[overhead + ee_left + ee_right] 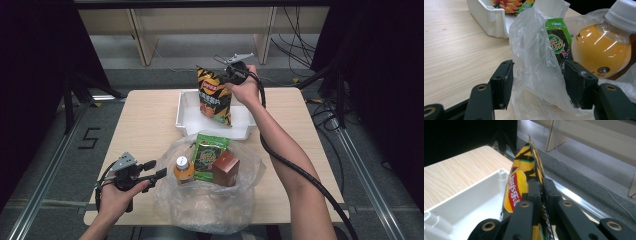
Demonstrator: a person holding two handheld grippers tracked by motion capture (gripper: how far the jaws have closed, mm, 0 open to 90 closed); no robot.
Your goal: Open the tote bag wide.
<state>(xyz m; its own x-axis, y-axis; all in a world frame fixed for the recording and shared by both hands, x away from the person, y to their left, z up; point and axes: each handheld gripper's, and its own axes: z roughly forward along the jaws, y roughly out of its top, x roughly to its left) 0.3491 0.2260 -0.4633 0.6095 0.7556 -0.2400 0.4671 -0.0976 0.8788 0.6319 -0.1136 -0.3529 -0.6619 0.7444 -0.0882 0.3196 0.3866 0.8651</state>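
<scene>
A lab-like recording room: black curtains [35, 75] left and right, loose cables [295, 40] on the far floor, floor rails [45, 180].

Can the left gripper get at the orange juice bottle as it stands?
Probably not directly. The left gripper has a fold of the plastic bag between its open jaws, and the orange juice bottle stands inside, behind that film.

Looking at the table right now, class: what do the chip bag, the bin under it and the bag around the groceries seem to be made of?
Chip bag: printed foil-like film, glossy, with a crimped, serrated seam.
Bin: white moulded plastic, smooth and matte, probably rigid.
Grocery bag: thin clear plastic film, wrinkled; the goods show through.
</scene>
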